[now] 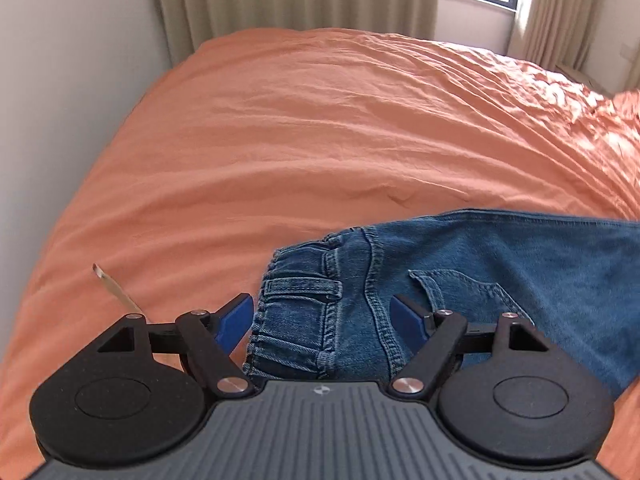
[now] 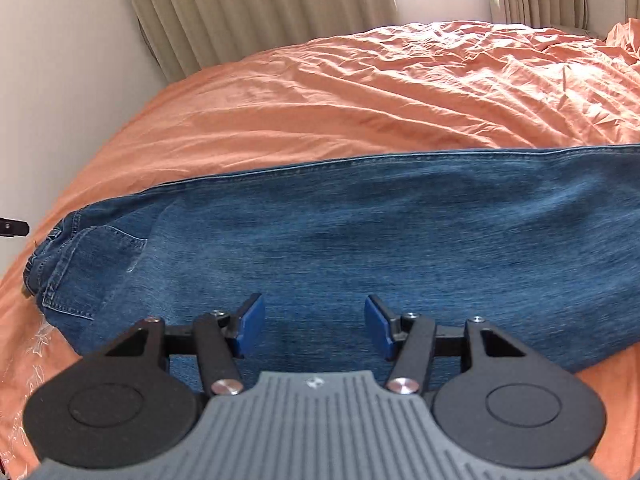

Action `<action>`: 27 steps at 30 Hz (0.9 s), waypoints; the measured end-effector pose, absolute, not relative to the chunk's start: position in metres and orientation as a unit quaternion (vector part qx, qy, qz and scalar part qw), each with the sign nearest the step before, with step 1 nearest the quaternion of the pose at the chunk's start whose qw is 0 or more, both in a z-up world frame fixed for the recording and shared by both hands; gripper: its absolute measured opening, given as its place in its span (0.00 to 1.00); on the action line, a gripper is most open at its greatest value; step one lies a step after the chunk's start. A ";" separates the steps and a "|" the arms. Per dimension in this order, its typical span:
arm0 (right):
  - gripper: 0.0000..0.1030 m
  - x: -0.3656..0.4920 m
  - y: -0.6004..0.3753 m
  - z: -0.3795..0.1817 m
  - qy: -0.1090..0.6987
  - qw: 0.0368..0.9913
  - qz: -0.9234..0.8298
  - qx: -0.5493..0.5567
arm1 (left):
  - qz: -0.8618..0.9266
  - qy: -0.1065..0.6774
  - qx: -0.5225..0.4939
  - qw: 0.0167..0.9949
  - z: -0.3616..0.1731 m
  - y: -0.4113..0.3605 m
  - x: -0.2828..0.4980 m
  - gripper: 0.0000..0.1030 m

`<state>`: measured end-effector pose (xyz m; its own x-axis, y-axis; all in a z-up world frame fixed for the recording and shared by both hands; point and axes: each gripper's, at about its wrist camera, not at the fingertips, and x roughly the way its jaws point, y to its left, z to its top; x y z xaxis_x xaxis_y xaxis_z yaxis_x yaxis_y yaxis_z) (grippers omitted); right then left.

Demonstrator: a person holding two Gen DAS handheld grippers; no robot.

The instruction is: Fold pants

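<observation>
The left tool [image 1: 324,320] hangs over the waistband end of the jeans [image 1: 480,264], its blue pads apart and straddling the elastic band and a belt loop, with nothing pinched between them. The jeans lie on the bed [image 1: 280,140], stretched lengthwise left to right near its front edge and apparently already doubled leg on leg, though the far hems are out of frame. The right tool [image 2: 314,324] sits over the middle of the leg, pads likewise spread and holding nothing. The likeliest fault from here, as I judge it, is an uneven grab: the gathered waistband is thick and springy, so the left pads may catch only the top layer, and the fold would then drag the lower leg askew. The right tool faces smooth, flat denim with no edge to bite, so it may slip off or pinch the orange sheet beneath along with the cloth. If one tool lifts before the other, the seam lines would skew. The left view alone shows the waistband stitching, the pocket [image 1: 452,292] and a pale strip [image 1: 114,288] lying on the sheet to the left; the right view alone shows the long run of the leg, its straight upper seam and the crumpled bedding at the right.
</observation>
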<state>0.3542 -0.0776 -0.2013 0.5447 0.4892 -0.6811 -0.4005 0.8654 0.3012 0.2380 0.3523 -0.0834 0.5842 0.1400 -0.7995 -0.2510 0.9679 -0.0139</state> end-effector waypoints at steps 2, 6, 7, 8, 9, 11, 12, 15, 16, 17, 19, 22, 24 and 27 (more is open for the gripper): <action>0.50 0.358 -0.071 -0.202 0.391 0.882 0.261 0.040 | 0.111 0.441 -0.108 0.884 -0.098 0.371 0.246 0.88; 0.50 0.370 -0.068 -0.212 0.373 0.887 0.266 0.050 | 0.118 0.448 -0.215 0.859 -0.132 0.410 0.268 0.85; 0.50 0.375 -0.068 -0.217 0.371 0.887 0.268 0.051 | 0.111 0.454 -0.241 0.851 -0.140 0.418 0.272 0.84; 0.50 0.378 -0.067 -0.220 0.369 0.888 0.270 0.049 | 0.106 0.459 -0.265 0.841 -0.148 0.426 0.276 0.84; 0.50 0.381 -0.065 -0.223 0.369 0.888 0.270 0.046 | 0.104 0.464 -0.282 0.833 -0.155 0.430 0.280 0.83; 0.50 0.386 -0.065 -0.229 0.372 0.887 0.269 0.047 | 0.096 0.473 -0.276 0.831 -0.165 0.428 0.286 0.84; 0.50 0.389 -0.066 -0.232 0.373 0.886 0.270 0.051 | 0.097 0.471 -0.259 0.837 -0.167 0.424 0.288 0.84; 0.50 0.395 -0.064 -0.236 0.372 0.886 0.273 0.051 | 0.105 0.460 -0.213 0.855 -0.164 0.407 0.290 0.64; 0.50 0.396 -0.063 -0.236 0.372 0.885 0.275 0.048 | 0.117 0.455 -0.185 0.863 -0.160 0.399 0.289 0.56; 0.50 0.396 -0.062 -0.236 0.372 0.885 0.275 0.045 | 0.128 0.450 -0.148 0.871 -0.157 0.389 0.288 0.47; 0.49 0.395 -0.064 -0.235 0.373 0.885 0.276 0.043 | 0.137 0.430 -0.069 0.890 -0.145 0.365 0.278 0.37; 0.49 0.394 -0.069 -0.233 0.378 0.883 0.274 0.046 | 0.143 0.377 0.009 0.915 -0.113 0.335 0.254 0.18; 0.48 0.394 -0.071 -0.232 0.383 0.882 0.271 0.049 | 0.149 0.351 0.023 0.924 -0.094 0.330 0.246 0.18; 0.45 0.395 -0.074 -0.233 0.383 0.883 0.268 0.049 | 0.165 0.350 0.025 0.922 -0.091 0.339 0.255 0.17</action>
<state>0.3945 -0.0737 -0.2326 0.5625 0.5101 -0.6507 -0.4354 0.8518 0.2913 0.2547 0.3388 -0.0907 0.6999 0.3222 -0.6375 -0.2870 0.9441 0.1621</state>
